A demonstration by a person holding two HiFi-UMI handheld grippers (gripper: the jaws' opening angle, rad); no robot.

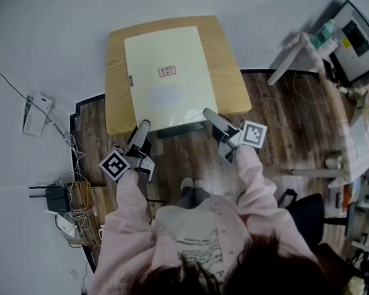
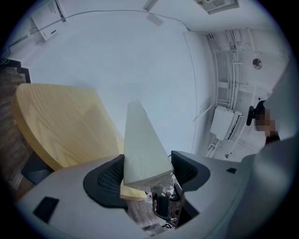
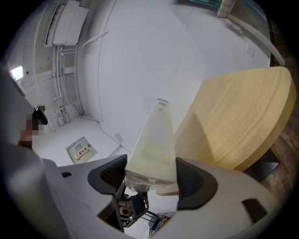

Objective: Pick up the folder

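A large cream folder [image 1: 168, 77] with a small red label covers most of a small light-wood table [image 1: 116, 85]. My left gripper [image 1: 141, 129] is shut on the folder's near left corner, and my right gripper [image 1: 210, 116] is shut on its near right corner. In the left gripper view the folder [image 2: 140, 144] runs edge-on between the jaws of the left gripper [image 2: 147, 170], with the table [image 2: 60, 126] to its left. In the right gripper view the folder [image 3: 156, 140] is clamped in the right gripper [image 3: 152, 172], with the table [image 3: 233, 121] to its right.
A router and tangled cables [image 1: 58, 203] lie on the floor at the left, with a white box [image 1: 35, 114] beyond them. A cluttered desk [image 1: 353, 73] and a black chair [image 1: 305, 214] stand at the right. The person's shoes [image 1: 192, 185] are on the dark wood floor near the table.
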